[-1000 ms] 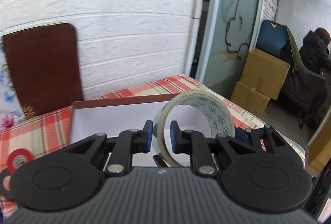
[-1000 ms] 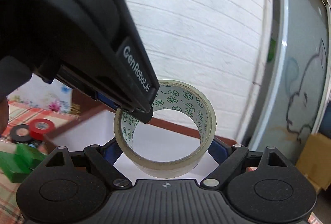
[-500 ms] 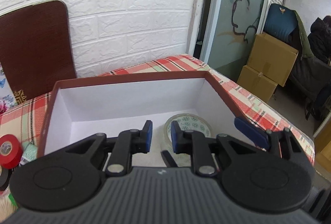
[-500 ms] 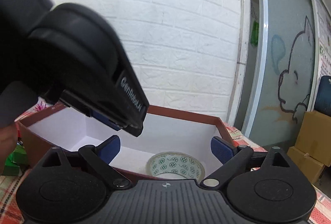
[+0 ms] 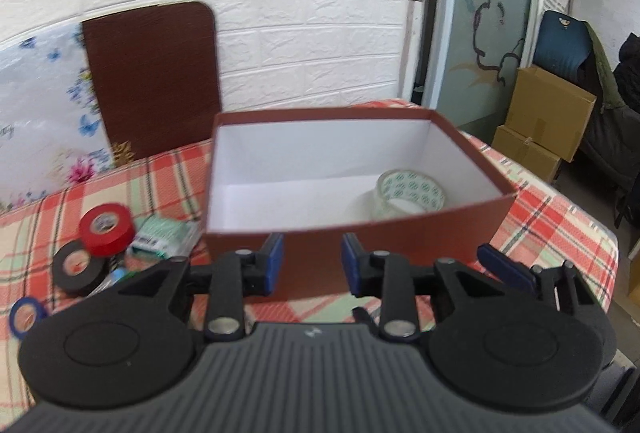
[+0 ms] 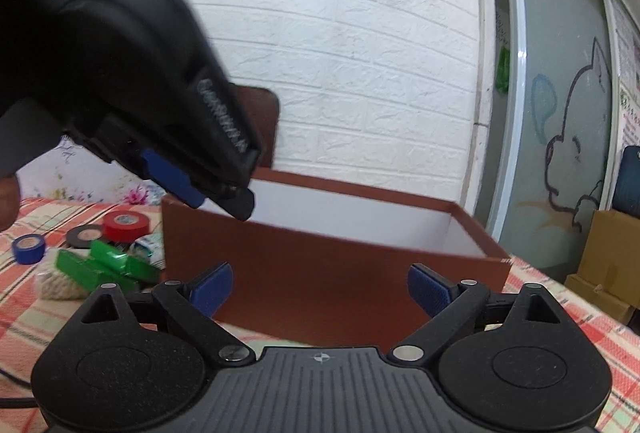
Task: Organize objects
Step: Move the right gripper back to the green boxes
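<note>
— Left of the brown box (image 5: 360, 249), on the checked cloth (image 5: 560, 225): what is listed as loose?

— Item one, red tape roll (image 5: 106, 229), leaning on item two, black tape roll (image 5: 78, 267). Item three, blue tape roll (image 5: 26, 315), nearest the cloth's near edge. Item four, green-printed packet (image 5: 164, 237), just beside the box's left wall. The right wrist view adds a green wrapped piece (image 6: 100, 265) by the same heap.

— And already filed?

— One clear tape roll (image 5: 412, 193), lying flat in the box's right near corner, hole upward.

— State of your claws?

— My left gripper (image 5: 312, 261): released, jaws have just been opening, a narrow gap, nothing between them. It hangs before the box's near wall. My right gripper (image 6: 320, 289): spread wide, having widened a little just lately, also bare, facing that same wall.

— Which claw does the next pick fall to?

— The left, in my judgement. The whole heap lies to the left of both claws and low, and my left one sits on that side (the right would have to cross under it). The red roll is the top entry, so I reckon it goes first.

— Long axis to mind?

— None on a roll. Its hole faces up and toward me, so the band offers its round sides. My left gap looks too narrow for that width and would need opening further.
</note>
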{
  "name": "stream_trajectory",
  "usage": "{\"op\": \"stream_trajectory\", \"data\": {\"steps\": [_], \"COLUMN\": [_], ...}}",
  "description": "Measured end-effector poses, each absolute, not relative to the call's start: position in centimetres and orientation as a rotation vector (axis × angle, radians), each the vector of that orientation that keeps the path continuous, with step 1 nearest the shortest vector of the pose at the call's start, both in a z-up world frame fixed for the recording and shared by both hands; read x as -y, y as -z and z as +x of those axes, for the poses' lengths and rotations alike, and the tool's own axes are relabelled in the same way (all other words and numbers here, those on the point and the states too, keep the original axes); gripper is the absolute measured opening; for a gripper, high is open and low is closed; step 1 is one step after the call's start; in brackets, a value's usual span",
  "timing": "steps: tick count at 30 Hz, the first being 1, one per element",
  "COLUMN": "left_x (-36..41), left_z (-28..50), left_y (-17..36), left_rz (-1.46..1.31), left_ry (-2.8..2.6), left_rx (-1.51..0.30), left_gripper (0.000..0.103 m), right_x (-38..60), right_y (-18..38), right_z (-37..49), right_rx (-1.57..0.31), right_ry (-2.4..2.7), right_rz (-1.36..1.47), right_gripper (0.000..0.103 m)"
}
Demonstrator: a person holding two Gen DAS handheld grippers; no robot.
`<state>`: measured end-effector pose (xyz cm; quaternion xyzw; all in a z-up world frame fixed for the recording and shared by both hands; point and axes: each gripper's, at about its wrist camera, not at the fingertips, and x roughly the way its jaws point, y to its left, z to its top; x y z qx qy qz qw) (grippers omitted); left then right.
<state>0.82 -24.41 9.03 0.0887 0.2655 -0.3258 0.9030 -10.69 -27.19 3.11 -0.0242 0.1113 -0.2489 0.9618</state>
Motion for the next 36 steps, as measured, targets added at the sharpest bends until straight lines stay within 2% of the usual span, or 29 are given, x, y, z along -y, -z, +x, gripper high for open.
{"op": "stream_trajectory", "data": {"steps": [8, 11, 26, 31, 36], "left_x": [18.4, 16.4, 7.7, 5.5, 3.9], "left_z": [0.7, 0.9, 4.1, 5.1, 6.0], "left_y": [-6.9, -6.2, -2.5, -1.6, -1.4], "left_rz": [0.146, 0.131, 0.039, -0.009, -0.056], "left_ry": [0.563, 0.529, 0.360, 0.330, 0.323], "left_rx": [-0.599, -0.614, -0.710, -0.740, -0.751], "left_gripper": [0.035, 0.036, 0.036, 0.036, 0.036], "right_x": [25.6, 24.1, 19.4, 18.8, 19.4], "right_y": [-4.4, -4.2, -3.5, -3.2, -3.0], "right_z": [-9.9, -9.4, -6.5, -4.3, -1.5], "right_rx": [-0.244, -0.261, -0.352, -0.381, -0.411], "right_ry": [0.428, 0.393, 0.226, 0.188, 0.166], "right_rz": [-0.041, -0.055, -0.145, -0.153, -0.137], "right_gripper": [0.092, 0.087, 0.080, 0.073, 0.061]}}
